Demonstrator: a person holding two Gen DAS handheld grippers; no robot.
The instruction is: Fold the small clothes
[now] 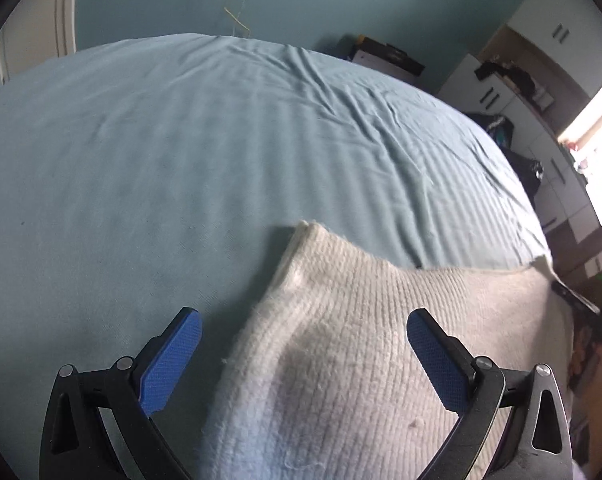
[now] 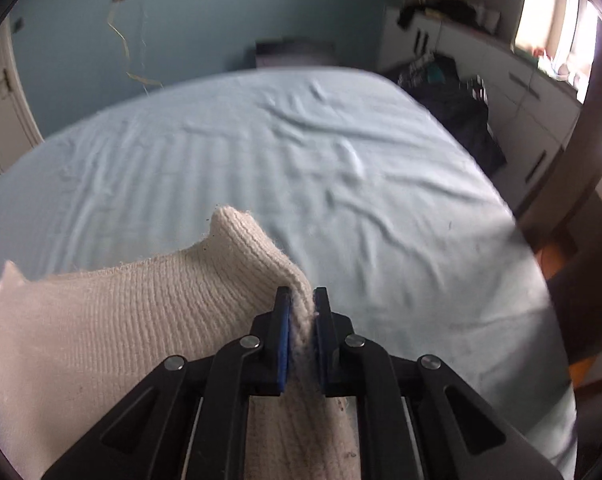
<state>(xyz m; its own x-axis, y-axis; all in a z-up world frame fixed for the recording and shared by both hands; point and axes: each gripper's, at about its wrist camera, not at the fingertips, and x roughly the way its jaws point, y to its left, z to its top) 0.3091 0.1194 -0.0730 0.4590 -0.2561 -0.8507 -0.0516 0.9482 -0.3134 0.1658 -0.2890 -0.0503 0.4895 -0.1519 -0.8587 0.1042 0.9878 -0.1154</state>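
While the right gripper [image 2: 301,300] stands clamped on a pinched ridge of the cream knitted garment [image 2: 113,320], with wool squeezed between its blue pads, the left gripper [image 1: 303,322] hangs over the same piece with its jaws wide apart and nothing between them but the cloth lying below. That garment, a small ribbed knit, lies at the near edge of the bed [image 1: 181,140] on a pale blue sheet, one corner standing up in a soft peak toward the middle of the mattress. By the look of it the step in hand is the taking hold: one side is gripped, the other not yet, so the fold itself has not begun. Next, I judge, the left jaws need to come down over the near left edge of the knit and close on it, so that both sides can be lifted and carried together; a loose, thick weave like this may sag or slip if only one layer is caught. Round about, the sheet is rumpled but bare, so nothing on the bed blocks the fold. White cupboards [image 2: 521,92] and a dark heap of things [image 2: 457,108] stand well apart beyond the far right corner, and a bright window [image 2: 549,12] glares there.
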